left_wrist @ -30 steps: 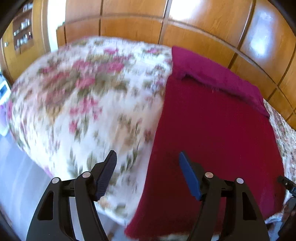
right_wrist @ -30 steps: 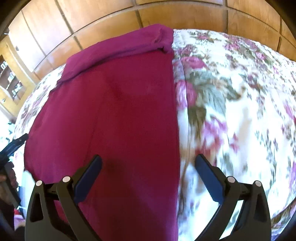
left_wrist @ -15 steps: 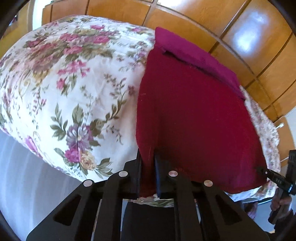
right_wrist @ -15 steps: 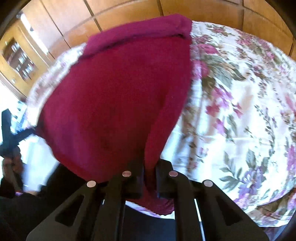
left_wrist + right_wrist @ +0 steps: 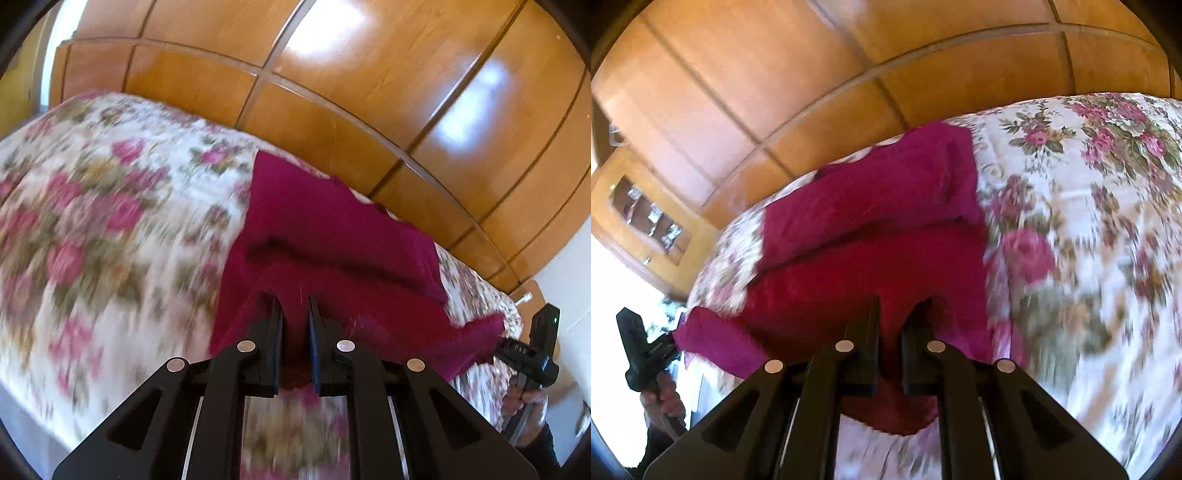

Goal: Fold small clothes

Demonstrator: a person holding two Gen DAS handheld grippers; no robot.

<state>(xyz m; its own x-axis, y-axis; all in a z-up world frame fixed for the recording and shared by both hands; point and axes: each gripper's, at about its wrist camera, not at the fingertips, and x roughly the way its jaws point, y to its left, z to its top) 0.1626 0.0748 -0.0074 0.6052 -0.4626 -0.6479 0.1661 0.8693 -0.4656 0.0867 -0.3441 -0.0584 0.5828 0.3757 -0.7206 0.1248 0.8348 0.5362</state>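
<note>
**Both Grippers Lift Near Edge of Crimson Garment Over Floral Bed**

Left wrist view: the left gripper was clamped on the near left corner of the crimson garment, its jaws drawn in to a narrow gap packed with cloth. The garment lay on the floral bedspread, its far end already doubled into a band near the wooden wardrobe. At the right edge, the right gripper appeared from the side, pinching the other near corner (its jaws were too small here to read).

Right wrist view: the right gripper was likewise closed to a slim gap with crimson fabric bunched between and sagging below the fingers. The raised near edge stood off the bedspread, while the far part of the garment rested flat. The left gripper showed at the frame's left, holding its corner.

The step in hand appeared to be the lengthwise fold, near edge toward far. The next move likely called for carrying both corners forward level and together (so the hem lands square on the far band) before releasing.
</note>
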